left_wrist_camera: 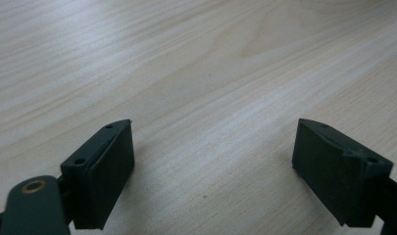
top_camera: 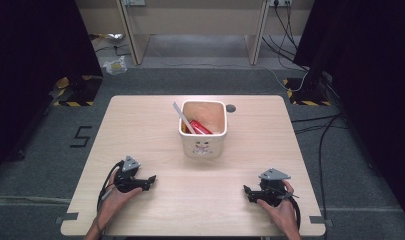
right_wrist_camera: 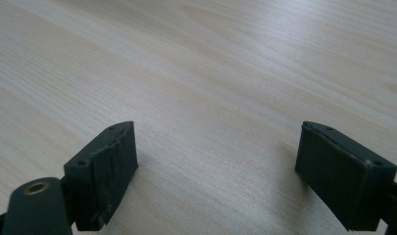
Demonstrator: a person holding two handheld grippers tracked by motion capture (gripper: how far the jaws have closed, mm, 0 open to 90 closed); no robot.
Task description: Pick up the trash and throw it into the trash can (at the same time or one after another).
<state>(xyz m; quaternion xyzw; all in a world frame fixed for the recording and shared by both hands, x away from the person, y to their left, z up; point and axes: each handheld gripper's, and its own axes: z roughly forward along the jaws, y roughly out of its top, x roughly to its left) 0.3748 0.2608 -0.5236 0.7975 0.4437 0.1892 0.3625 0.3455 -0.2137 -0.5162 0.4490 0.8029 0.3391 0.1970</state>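
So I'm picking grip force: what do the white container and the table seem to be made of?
The white container looks like glazed ceramic or hard plastic: smooth, thick-rimmed, rounded corners, with a faint print on its front; the high view can't settle which. The table looks like pale wood or wood-grain laminate with a matte finish: long grain lines and soft sheen show between the open jaws in both gripper views.

High view overhead, facing forward-down on whole table (top_camera: 140, 120); both gripper views low, close, sharing its bare wood.
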